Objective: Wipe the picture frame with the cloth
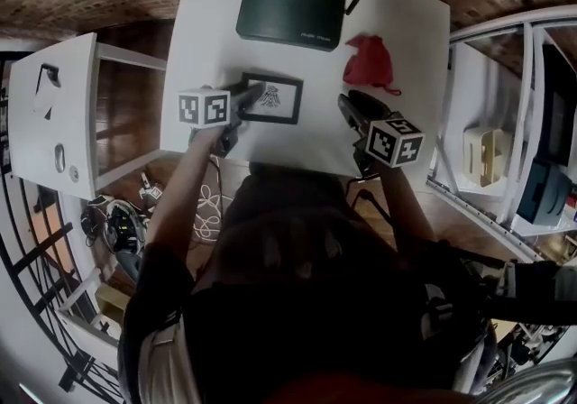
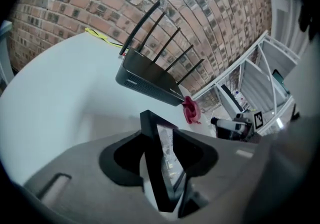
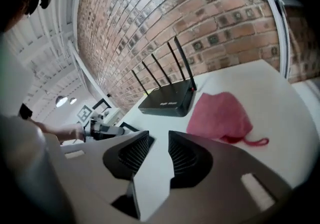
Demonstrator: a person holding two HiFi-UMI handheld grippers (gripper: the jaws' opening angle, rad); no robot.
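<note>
Picture frame (image 1: 273,97) lies on the counter (image 1: 207,23) just in front of the router (image 1: 290,10). Left gripper (image 1: 245,97) jaws stand apart around its edge, not clamping. Right gripper (image 1: 349,105) is open and empty, short of the cloth (image 1: 368,61), which sits right-front of the router. Risk: with no firm hold, the frame likely skids toward the router under wiping, and a shallow pinch could drop the cloth.

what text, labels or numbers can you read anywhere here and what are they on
router: pale print on its casing, too small and blurred to read
picture frame: a drawing, no lettering visible
left gripper and right gripper: square marker patterns on their cubes, not text
Nothing here can be read.
</note>
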